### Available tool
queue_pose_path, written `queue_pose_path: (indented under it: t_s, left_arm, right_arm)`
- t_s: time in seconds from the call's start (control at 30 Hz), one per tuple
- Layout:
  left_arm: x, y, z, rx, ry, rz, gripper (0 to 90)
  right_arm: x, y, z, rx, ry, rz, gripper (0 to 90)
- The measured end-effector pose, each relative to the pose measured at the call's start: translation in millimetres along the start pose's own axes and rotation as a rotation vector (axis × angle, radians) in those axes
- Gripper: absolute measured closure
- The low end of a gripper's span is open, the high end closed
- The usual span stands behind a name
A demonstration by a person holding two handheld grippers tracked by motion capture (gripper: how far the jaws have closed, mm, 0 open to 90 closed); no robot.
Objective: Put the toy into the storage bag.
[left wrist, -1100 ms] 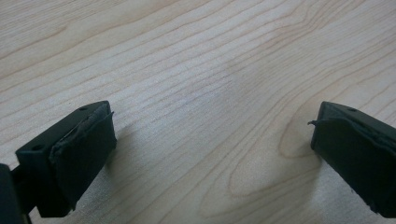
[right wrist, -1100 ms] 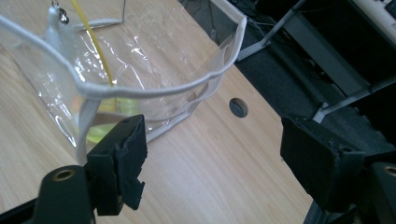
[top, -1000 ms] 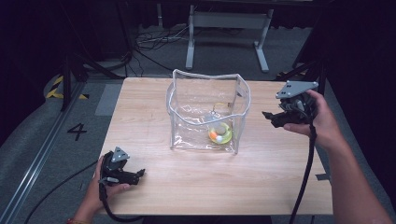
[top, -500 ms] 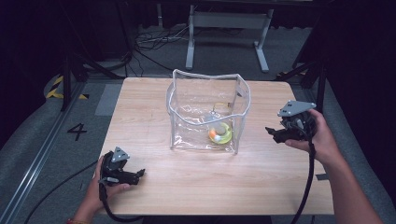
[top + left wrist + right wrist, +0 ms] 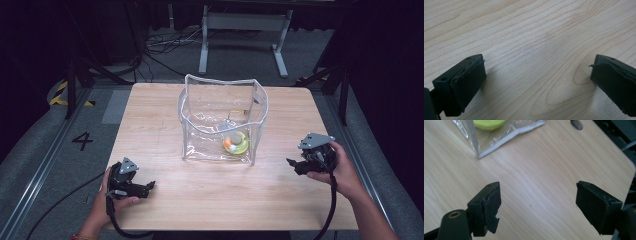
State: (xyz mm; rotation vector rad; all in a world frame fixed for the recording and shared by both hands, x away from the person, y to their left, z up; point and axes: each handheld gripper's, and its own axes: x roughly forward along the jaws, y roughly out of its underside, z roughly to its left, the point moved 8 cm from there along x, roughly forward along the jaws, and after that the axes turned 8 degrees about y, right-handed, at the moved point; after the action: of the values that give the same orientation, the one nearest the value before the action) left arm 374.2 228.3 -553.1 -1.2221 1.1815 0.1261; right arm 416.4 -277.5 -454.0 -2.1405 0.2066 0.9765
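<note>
Clear plastic bag [image 5: 220, 120] stands open mid-desk, toward far edge; green-orange toy [image 5: 235, 144] inside. Left gripper [image 5: 146, 187] near-left corner, right gripper [image 5: 294, 165] by right edge: jaws released, empty. Pale wood desk [image 5: 280, 115]; cables [image 5: 160, 50] on grey floor beyond.

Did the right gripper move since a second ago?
Yes. In the high view the right gripper has come down from beside the clear bag's top rim to low over the table, nearer the person, jaws open and empty.
</note>
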Motion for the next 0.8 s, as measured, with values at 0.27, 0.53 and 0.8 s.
queue_pose_path:
  t_s: [0.27, 0.53, 0.8]
  left_arm:
    - [0.1, 0.0, -0.1, -0.001, 0.000, -0.001, 0.2]
    - [0.4, -0.5, 0.2, 0.001, -0.001, -0.001, 0.2]
    - [1.2, -1.5, 0.6, 0.004, -0.002, -0.007, 0.2]
  right_arm:
    - [4.3, 30.2, 8.6, -0.001, -0.004, -0.002, 20.4]
    - [8.1, 57.4, 9.7, 0.055, -0.014, -0.030, 19.3]
    - [11.1, 85.2, 6.0, 0.118, -0.014, -0.033, 19.3]
